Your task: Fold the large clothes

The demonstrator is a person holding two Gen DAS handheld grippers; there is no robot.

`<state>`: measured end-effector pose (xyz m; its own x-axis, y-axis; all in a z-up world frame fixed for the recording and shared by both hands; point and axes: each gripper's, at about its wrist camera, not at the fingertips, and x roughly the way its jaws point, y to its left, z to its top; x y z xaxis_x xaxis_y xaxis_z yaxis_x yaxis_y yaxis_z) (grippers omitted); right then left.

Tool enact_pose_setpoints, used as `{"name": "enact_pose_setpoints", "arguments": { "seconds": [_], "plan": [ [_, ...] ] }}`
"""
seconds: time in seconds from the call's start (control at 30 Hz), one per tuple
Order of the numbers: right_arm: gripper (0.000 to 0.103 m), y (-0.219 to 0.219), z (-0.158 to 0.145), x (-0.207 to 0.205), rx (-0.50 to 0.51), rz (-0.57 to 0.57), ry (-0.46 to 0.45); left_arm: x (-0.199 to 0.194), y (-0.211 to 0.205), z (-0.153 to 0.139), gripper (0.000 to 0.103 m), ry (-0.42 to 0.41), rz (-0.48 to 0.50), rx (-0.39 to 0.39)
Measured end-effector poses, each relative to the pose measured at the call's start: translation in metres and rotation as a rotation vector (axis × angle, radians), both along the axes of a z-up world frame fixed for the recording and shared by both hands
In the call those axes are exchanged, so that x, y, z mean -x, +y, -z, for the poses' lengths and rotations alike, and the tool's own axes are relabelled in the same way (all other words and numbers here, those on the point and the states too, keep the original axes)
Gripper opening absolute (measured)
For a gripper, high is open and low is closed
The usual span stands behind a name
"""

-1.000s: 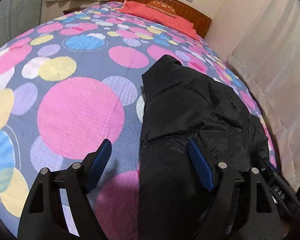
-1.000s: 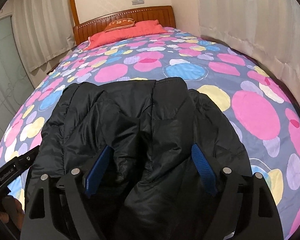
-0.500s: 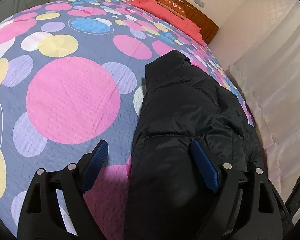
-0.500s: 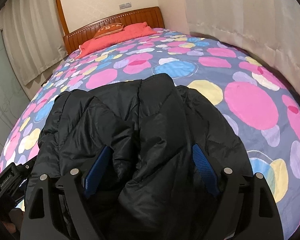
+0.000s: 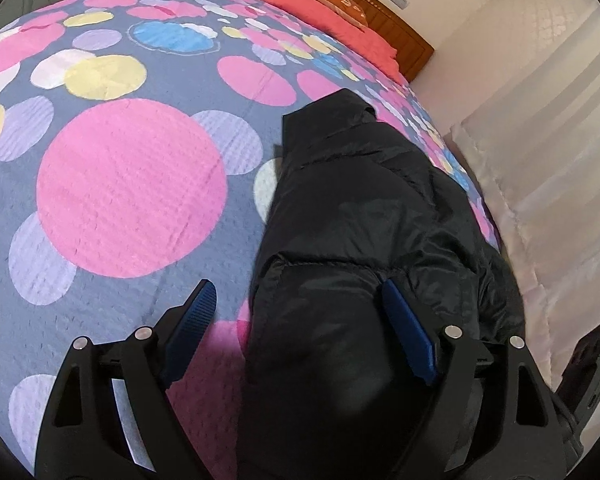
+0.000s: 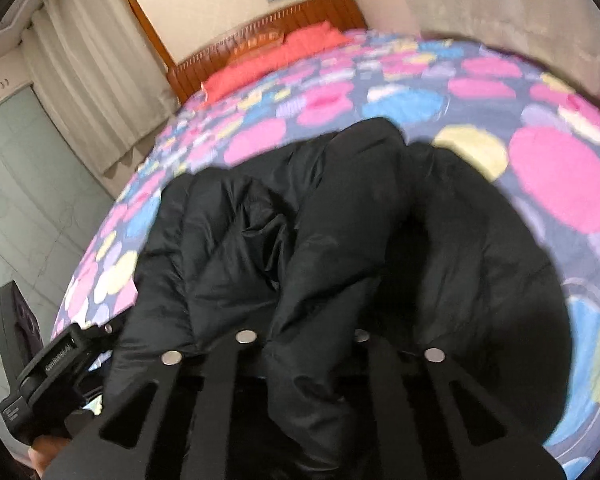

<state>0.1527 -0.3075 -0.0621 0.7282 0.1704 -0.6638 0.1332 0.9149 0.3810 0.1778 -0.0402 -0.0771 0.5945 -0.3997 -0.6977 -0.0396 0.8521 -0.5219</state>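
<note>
Two views, different info: left gripper (image 5: 296, 320) jaws spread wide, straddling the near edge of the black puffer jacket (image 5: 364, 216) on the polka-dot bedspread (image 5: 132, 188), pads not pressing. Right gripper (image 6: 304, 344) – blurred view – jaws clamped on a jacket fold. Only right view shows curtain (image 6: 88, 80), glass door (image 6: 24, 184); device label unreadable

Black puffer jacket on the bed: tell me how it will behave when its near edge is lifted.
The black puffer jacket will probably flop: it already lies in soft, sagging folds. Its puffy quilted panels suggest it is light for its bulk. The shiny shell looks slippery, so it may slide over the spotted bedspread and slip from a shallow pinch.
</note>
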Motion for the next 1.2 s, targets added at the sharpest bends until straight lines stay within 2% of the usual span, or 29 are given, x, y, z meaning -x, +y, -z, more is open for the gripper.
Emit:
{"name": "enact_pose_setpoints", "arguments": {
  "seconds": [0.17,0.33,0.53,0.77,1.0,1.2],
  "plan": [
    [0.009,-0.02,-0.02,0.004,0.078,0.048,-0.056,-0.001,-0.011,-0.012,0.084,-0.025,0.022,-0.003],
    [0.009,-0.051,0.003,-0.006,0.094,0.064,-0.014,-0.011,-0.038,-0.001,0.085,-0.002,0.062,-0.011],
    [0.011,-0.075,0.032,-0.021,0.073,0.05,0.035,-0.024,-0.078,0.007,0.086,0.0,0.073,-0.153],
    [0.011,-0.09,0.059,-0.03,-0.036,0.051,0.058,-0.037,-0.09,0.028,0.085,0.034,0.063,-0.173],
    [0.011,-0.09,0.067,-0.029,-0.054,0.076,0.026,-0.033,-0.092,0.035,0.086,0.007,0.053,-0.187],
    [0.013,-0.088,0.059,-0.021,-0.041,0.092,0.023,-0.031,-0.09,0.029,0.085,-0.008,0.055,-0.186]
  ]
}}
